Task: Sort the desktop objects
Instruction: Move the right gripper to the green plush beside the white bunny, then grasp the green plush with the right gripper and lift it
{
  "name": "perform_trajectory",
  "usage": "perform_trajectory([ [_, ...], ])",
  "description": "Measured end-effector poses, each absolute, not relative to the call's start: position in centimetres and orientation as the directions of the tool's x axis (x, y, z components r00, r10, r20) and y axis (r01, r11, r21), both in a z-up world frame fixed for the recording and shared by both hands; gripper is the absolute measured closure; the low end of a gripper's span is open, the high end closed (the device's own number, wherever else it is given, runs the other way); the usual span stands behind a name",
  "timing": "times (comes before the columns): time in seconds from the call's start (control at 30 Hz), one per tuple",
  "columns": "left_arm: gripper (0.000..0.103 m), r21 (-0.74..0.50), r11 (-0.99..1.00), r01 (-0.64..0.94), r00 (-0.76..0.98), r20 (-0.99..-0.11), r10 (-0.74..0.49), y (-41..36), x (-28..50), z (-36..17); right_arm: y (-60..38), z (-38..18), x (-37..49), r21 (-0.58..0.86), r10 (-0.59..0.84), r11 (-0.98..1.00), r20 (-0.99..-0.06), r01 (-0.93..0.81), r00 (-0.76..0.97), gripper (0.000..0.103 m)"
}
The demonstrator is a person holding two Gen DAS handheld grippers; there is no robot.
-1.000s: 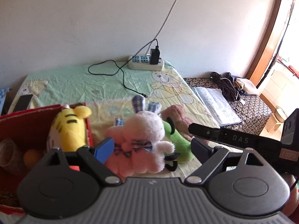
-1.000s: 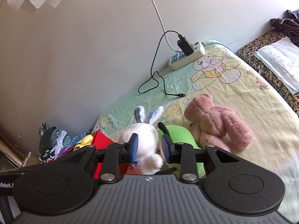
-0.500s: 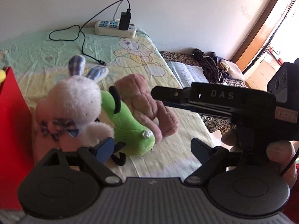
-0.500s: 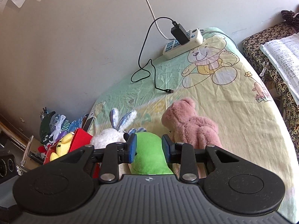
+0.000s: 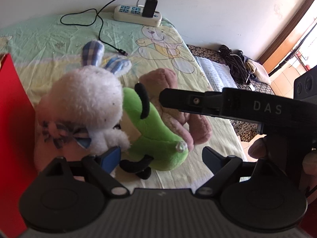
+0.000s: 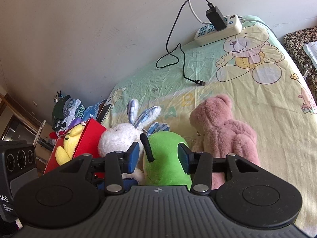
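Note:
Three plush toys lie together on the bed sheet (image 5: 49, 45): a white bunny (image 5: 83, 107) with checked ears, a green toy (image 5: 154, 132) with black limbs, and a pink bear (image 5: 198, 129). My left gripper (image 5: 161, 156) is open, low in front of the green toy, with its left pad by the bunny's paw. My right gripper (image 6: 158, 157) is open and hovers just over the green toy (image 6: 164, 158), a pad on either side of it. The bunny (image 6: 118, 140) lies left of it and the pink bear (image 6: 223, 130) right. In the left wrist view the right gripper's black body (image 5: 227, 105) crosses above the bear.
A red box (image 6: 87, 138) at the left holds a yellow tiger plush (image 6: 67, 144). A power strip (image 6: 218, 29) with a charger and a loose black cable (image 6: 182, 59) sits by the wall. A phone (image 6: 104, 112) lies near the box, and an open book (image 5: 216, 75) beyond the bed's right edge.
The left gripper swung right and closer to the plush toys, so the red box slid to the frame edge. The right gripper came down over the green toy and its jaws widened.

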State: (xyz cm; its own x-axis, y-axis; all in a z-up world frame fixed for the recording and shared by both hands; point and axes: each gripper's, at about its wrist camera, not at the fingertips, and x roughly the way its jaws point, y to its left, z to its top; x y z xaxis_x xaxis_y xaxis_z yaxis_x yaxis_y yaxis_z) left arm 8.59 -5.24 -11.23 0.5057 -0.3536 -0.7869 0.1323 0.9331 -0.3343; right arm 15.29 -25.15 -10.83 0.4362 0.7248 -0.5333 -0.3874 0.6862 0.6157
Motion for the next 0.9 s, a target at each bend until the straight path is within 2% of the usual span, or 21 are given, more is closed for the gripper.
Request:
perform_trajectory([
  [0.27, 0.010, -0.330, 0.930, 0.159, 0.473, -0.802, -0.366, -6.3, 9.5, -12.1, -23.8, -12.4, 16.7, 0.614, 0.728, 0.686, -0.572, -0.391, 0.379, 0.055],
  [0.33, 0.010, -0.317, 0.934, 0.164, 0.474, -0.805, -0.356, -6.6, 9.7, -12.3, -23.7, -12.8, 16.9, 0.611, 0.726, 0.688, -0.577, -0.392, 0.374, 0.053],
  [0.4, 0.008, -0.325, 0.933, 0.153, 0.464, -0.810, -0.358, -6.3, 10.1, -12.8, -23.7, -13.3, 17.2, 0.613, 0.720, 0.694, -0.590, -0.378, 0.364, 0.046],
  [0.5, 0.010, -0.348, 0.931, 0.112, 0.429, -0.828, -0.361, -5.6, 10.9, -14.2, -23.6, -14.1, 17.6, 0.638, 0.728, 0.685, -0.593, -0.351, 0.343, 0.044],
  [0.63, 0.010, -0.358, 0.927, 0.109, 0.418, -0.830, -0.369, -5.7, 11.4, -14.6, -23.4, -14.2, 17.7, 0.637, 0.729, 0.685, -0.595, -0.355, 0.338, 0.045],
  [0.7, 0.009, -0.359, 0.927, 0.106, 0.418, -0.830, -0.370, -5.8, 11.7, -14.8, -23.7, -14.4, 17.9, 0.655, 0.735, 0.678, -0.595, -0.335, 0.325, 0.050],
  [0.9, 0.009, -0.366, 0.921, 0.132, 0.406, -0.828, -0.388, -6.4, 11.4, -14.4, -25.0, -14.3, 17.2, 0.698, 0.742, 0.668, -0.600, -0.258, 0.299, 0.054],
])
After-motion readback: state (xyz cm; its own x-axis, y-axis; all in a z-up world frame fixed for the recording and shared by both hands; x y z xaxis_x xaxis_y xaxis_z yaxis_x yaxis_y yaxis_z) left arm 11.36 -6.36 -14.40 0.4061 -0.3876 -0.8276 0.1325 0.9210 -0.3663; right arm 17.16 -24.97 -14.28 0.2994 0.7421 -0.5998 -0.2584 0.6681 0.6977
